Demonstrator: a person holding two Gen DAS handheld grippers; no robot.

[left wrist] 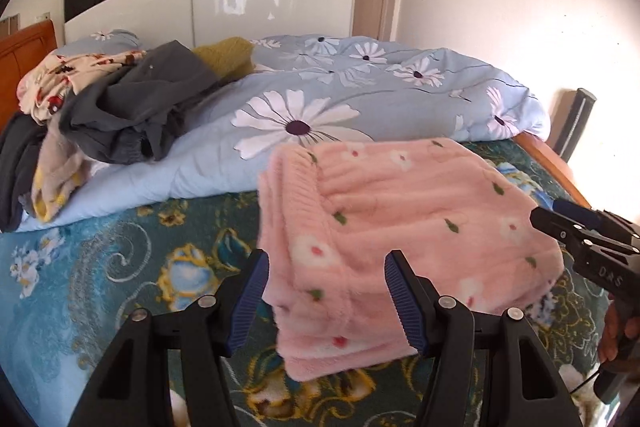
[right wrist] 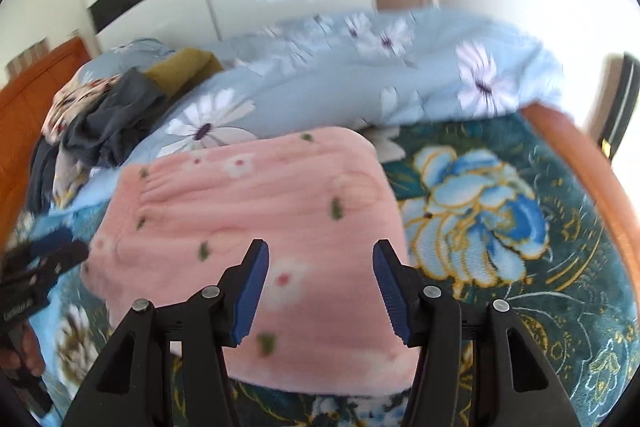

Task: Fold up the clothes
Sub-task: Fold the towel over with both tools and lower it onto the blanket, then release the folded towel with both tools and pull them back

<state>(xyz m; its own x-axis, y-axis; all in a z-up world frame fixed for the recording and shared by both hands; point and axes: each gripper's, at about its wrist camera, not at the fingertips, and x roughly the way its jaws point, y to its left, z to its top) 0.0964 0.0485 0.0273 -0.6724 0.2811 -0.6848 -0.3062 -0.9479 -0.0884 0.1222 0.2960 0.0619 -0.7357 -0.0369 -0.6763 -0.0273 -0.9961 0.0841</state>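
Pink fleece garment (left wrist: 404, 227) folded in stack on bed (left wrist: 120, 267), centre. Left tool (left wrist: 326, 291) released, straddling stack's 7 o'clock corner. Right tool (right wrist: 320, 287) released over stack. Risk: bumping corner could splay layers. Unfolded clothes pile (left wrist: 120, 115) at 10 o'clock.

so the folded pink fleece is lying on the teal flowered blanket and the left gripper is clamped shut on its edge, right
Not quite. The pink fleece does lie folded on the teal flowered blanket, but the left gripper is not clamped on it: the left wrist view shows its jaws spread wide, with the near edge of the fleece between them, ungripped.
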